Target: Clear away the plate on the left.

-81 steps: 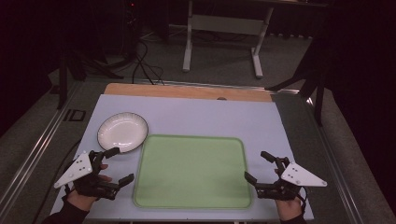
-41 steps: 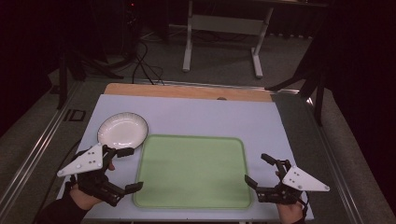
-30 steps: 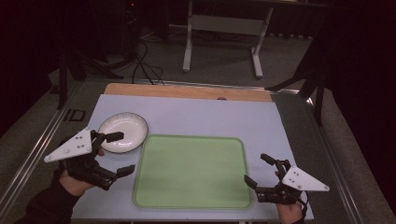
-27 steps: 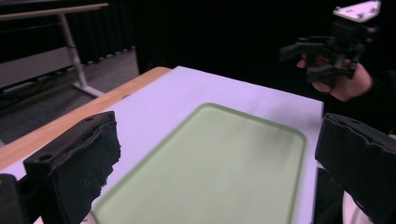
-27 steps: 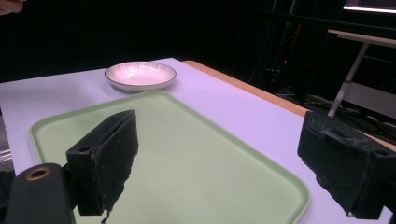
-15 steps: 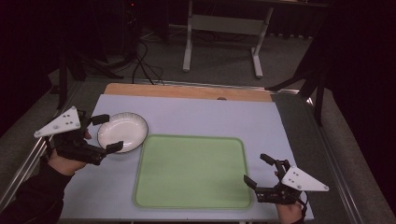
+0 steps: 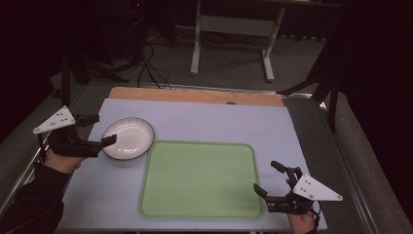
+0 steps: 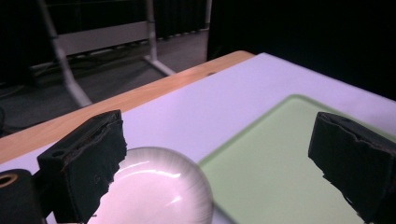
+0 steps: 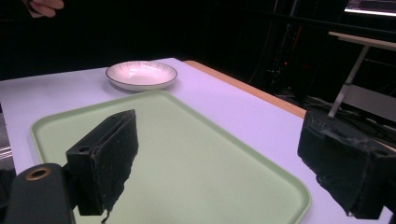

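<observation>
A white plate (image 7: 128, 138) with a dark rim lies on the lilac mat, just off the far left corner of an empty green tray (image 7: 199, 178). My left gripper (image 7: 103, 128) is at the plate's left edge, pointing right. Its jaws are open and have just been closing slightly. In the left gripper view the plate (image 8: 159, 191) lies low between the jaws of the left gripper (image 8: 219, 140), part hidden by the left jaw, and no pad touches it. My right gripper (image 7: 266, 176) is open at the tray's near right corner, holding nothing. From the right gripper (image 9: 224, 140) the plate (image 9: 141, 73) shows beyond the tray (image 9: 187, 158).
The lilac mat (image 7: 219, 122) covers the table, and a wooden strip (image 7: 195, 95) runs along its far edge. Beyond it are a dark floor, cables and a grey table frame (image 7: 231, 24). The mat is bare behind the tray and to its right.
My left gripper has moved from the tray's near left side away and to the left, and now points right at the plate's left edge. The right gripper has stayed put.
</observation>
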The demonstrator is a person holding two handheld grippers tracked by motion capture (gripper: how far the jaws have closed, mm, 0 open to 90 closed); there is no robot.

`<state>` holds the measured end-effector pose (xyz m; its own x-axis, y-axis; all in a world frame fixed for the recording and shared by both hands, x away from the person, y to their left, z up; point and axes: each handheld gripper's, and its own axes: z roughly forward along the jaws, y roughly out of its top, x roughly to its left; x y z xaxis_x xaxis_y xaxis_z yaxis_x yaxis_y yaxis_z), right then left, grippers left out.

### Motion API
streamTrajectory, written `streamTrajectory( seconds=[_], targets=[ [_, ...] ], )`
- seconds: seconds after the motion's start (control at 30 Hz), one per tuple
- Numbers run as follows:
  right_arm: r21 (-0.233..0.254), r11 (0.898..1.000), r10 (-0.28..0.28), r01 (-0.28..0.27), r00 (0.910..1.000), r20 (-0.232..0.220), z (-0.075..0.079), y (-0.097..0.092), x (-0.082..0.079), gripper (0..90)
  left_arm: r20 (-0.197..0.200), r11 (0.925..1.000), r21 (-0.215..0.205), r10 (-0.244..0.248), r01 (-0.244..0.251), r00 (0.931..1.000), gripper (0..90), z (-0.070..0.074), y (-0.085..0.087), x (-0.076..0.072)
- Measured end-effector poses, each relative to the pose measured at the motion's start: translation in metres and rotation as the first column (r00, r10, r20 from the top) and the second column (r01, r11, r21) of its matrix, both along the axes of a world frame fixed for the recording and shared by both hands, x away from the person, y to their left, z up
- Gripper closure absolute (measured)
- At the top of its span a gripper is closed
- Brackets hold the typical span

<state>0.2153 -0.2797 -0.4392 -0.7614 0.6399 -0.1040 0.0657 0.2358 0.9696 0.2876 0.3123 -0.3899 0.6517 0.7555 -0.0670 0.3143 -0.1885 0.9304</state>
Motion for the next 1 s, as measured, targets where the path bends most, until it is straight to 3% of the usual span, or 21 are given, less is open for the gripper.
streamTrajectory(
  seconds=[0.17, 0.33, 0.47, 0.67, 0.83, 0.97, 1.0],
  targets=[
    [-0.001, 1.000, 0.002, -0.002, 1.0000, 0.001, 0.000, 0.001, 0.000, 12.1, -0.064, 0.9993, -0.014, 0.034, -0.035, 0.9974, 7.0, -0.013, 0.012, 0.010],
    [-0.004, 1.000, 0.004, -0.004, 1.0000, 0.001, 0.000, 0.001, 0.000, 12.1, -0.127, 0.9976, -0.021, 0.063, -0.066, 0.9899, 10.9, -0.029, 0.023, 0.021],
    [-0.007, 1.000, 0.004, -0.004, 1.0000, -0.001, -0.001, 0.002, 0.000, 12.2, -0.135, 0.9955, -0.003, 0.094, -0.095, 0.9864, 13.8, -0.040, 0.027, 0.024],
    [-0.006, 1.000, 0.007, -0.007, 1.0000, 0.000, -0.001, 0.002, 0.000, 12.2, -0.186, 0.9925, -0.022, 0.114, -0.120, 0.9759, 15.4, -0.054, 0.034, 0.029],
    [-0.010, 1.000, 0.010, -0.010, 0.9999, 0.000, -0.001, 0.003, 0.000, 12.3, -0.243, 0.9877, -0.011, 0.149, -0.156, 0.9587, 20.9, -0.068, 0.038, 0.035],
    [-0.017, 1.000, 0.011, -0.011, 0.9999, 0.002, -0.001, 0.003, 0.000, 12.3, -0.288, 0.9798, -0.008, 0.189, -0.200, 0.9389, 22.4, -0.079, 0.043, 0.041],
    [-0.016, 1.000, 0.011, -0.011, 0.9999, 0.001, -0.001, 0.003, 0.000, 12.3, -0.305, 0.9767, -0.013, 0.200, -0.214, 0.9311, 24.3, -0.083, 0.044, 0.043]
  ],
)
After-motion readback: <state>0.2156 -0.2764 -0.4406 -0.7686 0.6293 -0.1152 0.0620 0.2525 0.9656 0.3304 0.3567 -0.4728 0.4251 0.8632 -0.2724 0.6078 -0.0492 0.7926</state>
